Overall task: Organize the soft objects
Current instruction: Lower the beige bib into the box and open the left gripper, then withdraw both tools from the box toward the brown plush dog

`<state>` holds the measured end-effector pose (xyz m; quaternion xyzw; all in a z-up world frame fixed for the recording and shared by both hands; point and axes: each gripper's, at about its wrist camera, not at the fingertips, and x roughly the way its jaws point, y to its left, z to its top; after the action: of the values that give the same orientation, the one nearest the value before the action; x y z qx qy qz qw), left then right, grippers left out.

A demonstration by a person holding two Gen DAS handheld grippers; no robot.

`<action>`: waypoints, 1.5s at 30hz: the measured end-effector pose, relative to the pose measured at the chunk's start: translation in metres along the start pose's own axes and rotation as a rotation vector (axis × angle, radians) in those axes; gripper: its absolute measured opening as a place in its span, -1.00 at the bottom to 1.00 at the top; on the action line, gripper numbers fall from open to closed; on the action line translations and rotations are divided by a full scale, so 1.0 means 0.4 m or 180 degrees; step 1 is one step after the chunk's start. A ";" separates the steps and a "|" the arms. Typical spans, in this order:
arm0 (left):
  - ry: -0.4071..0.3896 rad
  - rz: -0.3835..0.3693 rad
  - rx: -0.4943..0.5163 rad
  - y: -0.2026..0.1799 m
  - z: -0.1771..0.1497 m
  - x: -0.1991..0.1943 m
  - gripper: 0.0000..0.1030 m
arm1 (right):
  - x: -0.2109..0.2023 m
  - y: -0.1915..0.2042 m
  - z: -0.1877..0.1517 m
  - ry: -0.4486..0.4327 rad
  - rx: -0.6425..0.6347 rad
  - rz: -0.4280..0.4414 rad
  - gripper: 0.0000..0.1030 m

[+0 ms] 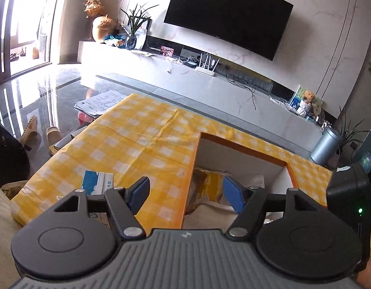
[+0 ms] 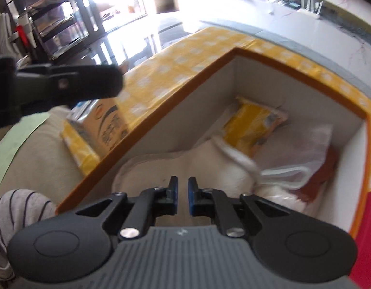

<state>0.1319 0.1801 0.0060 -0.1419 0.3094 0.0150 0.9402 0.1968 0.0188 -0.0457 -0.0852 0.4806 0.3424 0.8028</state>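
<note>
The left gripper [image 1: 185,192] is held with its jaws wide apart and nothing between them, above the near corner of an orange-rimmed box [image 1: 243,148]; the box is set on a yellow checked cloth [image 1: 137,139]. The right gripper [image 2: 183,192] is seen with its jaws brought nearly together, only a narrow gap left and nothing clamped; it is pointed down into the box [image 2: 161,110]. Inside the box a cream towel [image 2: 185,166] is laid at the near end; a yellow packet [image 2: 250,125] is propped against the far wall, and a white mesh bag [image 2: 303,154] is placed beside it over something reddish-brown. A tissue pack [image 1: 96,180] is left on the cloth, outside the box, just left of it; a yellow carton [image 2: 108,125] is also seen there.
</note>
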 end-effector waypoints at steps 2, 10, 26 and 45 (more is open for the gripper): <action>0.0026 0.0012 0.0047 -0.003 -0.006 0.008 0.57 | 0.026 0.022 -0.004 0.0132 -0.0117 0.0183 -0.91; -0.0026 0.0286 0.0119 -0.002 -0.014 0.018 0.45 | 0.117 0.005 0.013 0.0656 -0.0126 0.0505 -1.00; -0.0109 0.0118 0.0030 0.001 0.004 -0.033 0.49 | -0.075 -0.019 0.008 -0.0107 0.0107 0.0084 -0.72; -0.0271 -0.0183 0.0644 -0.289 0.006 -0.103 0.48 | -0.568 -0.231 -0.161 -0.1203 0.0472 -0.0923 0.04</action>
<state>0.1134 0.0721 0.0616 -0.0544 0.2649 -0.0373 0.9620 0.1404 -0.1869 0.0914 -0.0286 0.3285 0.1974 0.9232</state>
